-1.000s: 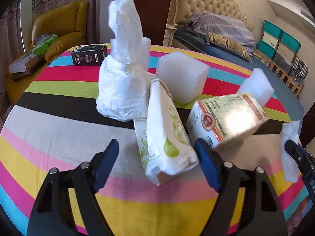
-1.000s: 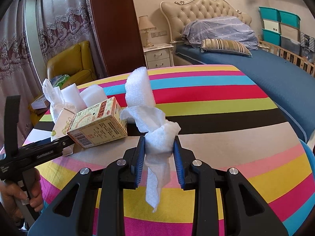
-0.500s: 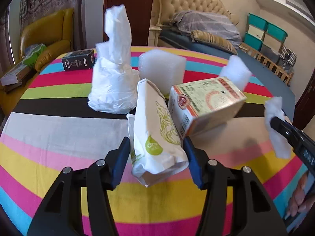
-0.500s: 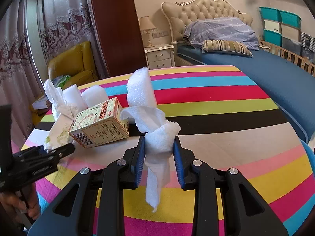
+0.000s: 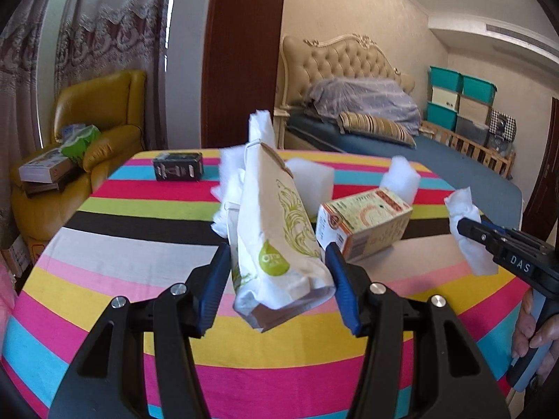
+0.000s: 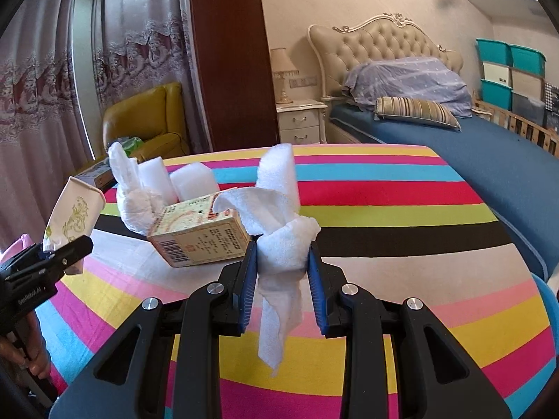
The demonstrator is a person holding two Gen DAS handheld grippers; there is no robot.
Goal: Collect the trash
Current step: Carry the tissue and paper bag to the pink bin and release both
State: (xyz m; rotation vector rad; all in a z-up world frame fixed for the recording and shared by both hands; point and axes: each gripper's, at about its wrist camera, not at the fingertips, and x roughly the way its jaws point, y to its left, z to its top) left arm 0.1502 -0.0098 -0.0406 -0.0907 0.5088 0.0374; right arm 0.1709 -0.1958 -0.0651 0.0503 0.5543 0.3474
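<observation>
My left gripper (image 5: 279,279) is shut on a white paper bag (image 5: 279,230) with green print, lifted off the striped tablecloth (image 5: 122,255); the same bag (image 6: 75,214) shows at the left of the right wrist view. My right gripper (image 6: 283,272) is shut on a crumpled white foam sheet (image 6: 281,244), which also appears as a white wad (image 5: 466,227) at the right of the left wrist view. A yellow-and-orange carton (image 5: 365,223) lies on the table between both grippers. A white plastic bag (image 6: 131,195) stands behind it.
White foam blocks (image 5: 311,178) (image 5: 400,178) and a small black box (image 5: 178,171) sit farther back on the round table. A yellow armchair (image 5: 94,122) with books stands to the left, a bed (image 5: 401,139) behind. A person's hand (image 5: 532,328) grips the right handle.
My left gripper closed on the paper bag and raised it from the table, drawing back. The right gripper kept its hold on the foam sheet and stayed put.
</observation>
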